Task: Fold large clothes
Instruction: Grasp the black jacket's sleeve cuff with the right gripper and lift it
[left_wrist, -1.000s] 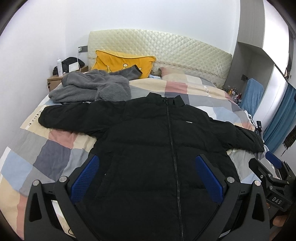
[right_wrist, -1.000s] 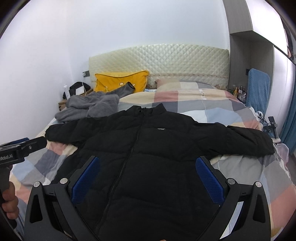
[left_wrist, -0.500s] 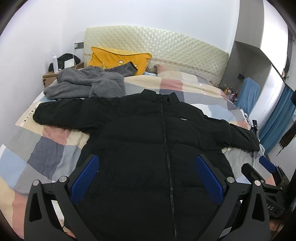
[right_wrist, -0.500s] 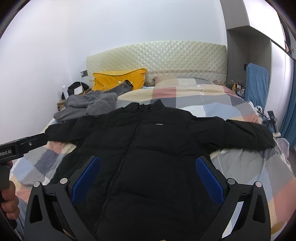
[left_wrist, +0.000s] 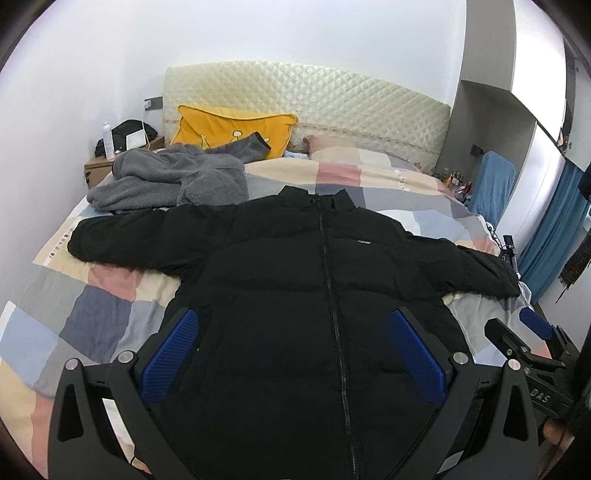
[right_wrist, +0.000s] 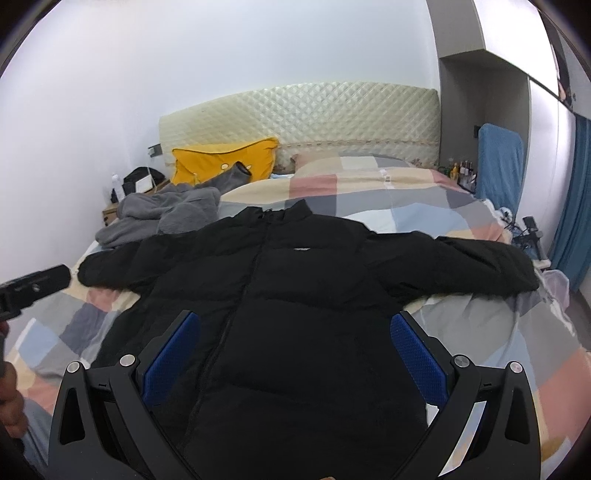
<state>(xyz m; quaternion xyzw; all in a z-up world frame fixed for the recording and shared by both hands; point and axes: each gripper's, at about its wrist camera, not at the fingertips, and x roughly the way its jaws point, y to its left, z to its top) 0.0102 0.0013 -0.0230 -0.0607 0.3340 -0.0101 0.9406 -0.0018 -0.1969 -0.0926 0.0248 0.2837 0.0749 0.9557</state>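
A black puffer jacket (left_wrist: 314, 280) lies flat and zipped, front up, on the bed (left_wrist: 74, 317), both sleeves spread out sideways. It also fills the middle of the right wrist view (right_wrist: 303, 295). My left gripper (left_wrist: 295, 350) is open and empty above the jacket's lower hem. My right gripper (right_wrist: 295, 350) is open and empty above the hem too, a little further right. The right gripper shows at the right edge of the left wrist view (left_wrist: 532, 339). The left gripper's body pokes in at the left edge of the right wrist view.
A grey fleece garment (left_wrist: 166, 181) is heaped at the bed's far left, next to a yellow pillow (left_wrist: 229, 129) against the quilted headboard (left_wrist: 314, 96). A bedside table (left_wrist: 99, 168) holds a bottle. A blue towel (right_wrist: 498, 162) and a wardrobe stand to the right.
Both grippers have shifted a little over the hem and stay open. The jacket has not moved.
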